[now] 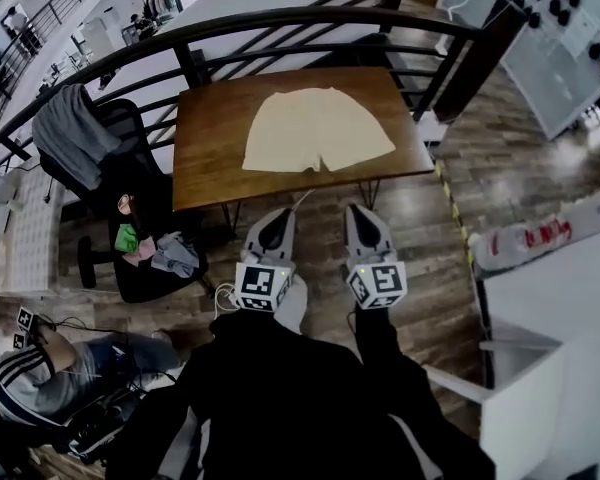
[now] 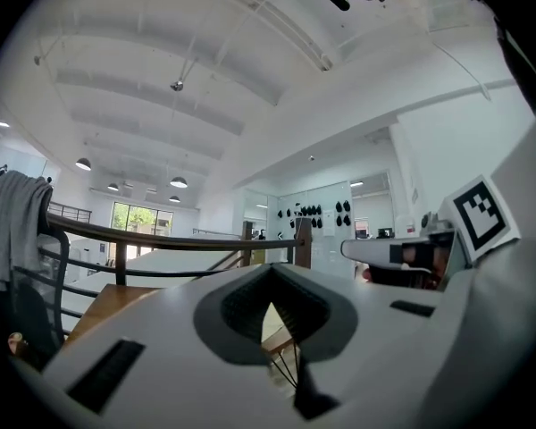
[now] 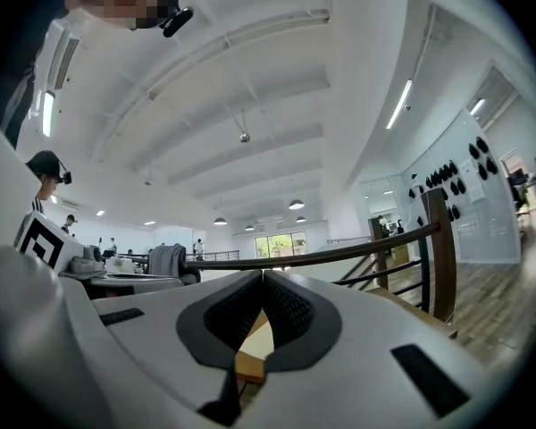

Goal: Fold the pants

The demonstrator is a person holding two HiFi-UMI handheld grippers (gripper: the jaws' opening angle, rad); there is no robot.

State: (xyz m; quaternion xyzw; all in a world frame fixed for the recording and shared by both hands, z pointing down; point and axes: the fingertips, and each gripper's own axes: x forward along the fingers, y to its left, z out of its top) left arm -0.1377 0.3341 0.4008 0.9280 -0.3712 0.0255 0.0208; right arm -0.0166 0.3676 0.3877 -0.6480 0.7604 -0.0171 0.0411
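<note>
Head view: cream pants [image 1: 315,128] spread flat on the wooden table [image 1: 208,153] beside the curved railing [image 1: 280,20]; left gripper [image 1: 281,214] and right gripper [image 1: 357,211] side by side short of the table's near edge, well apart from the cloth. Left gripper view: jaws pressed together, gripping nothing, table edge beyond. Right gripper view: jaws likewise together and empty, railing ahead.

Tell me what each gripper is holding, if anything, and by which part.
Nothing is held. The left gripper and right gripper are both shut and empty, short of the wooden table, where the cream shorts lie flat, untouched.
</note>
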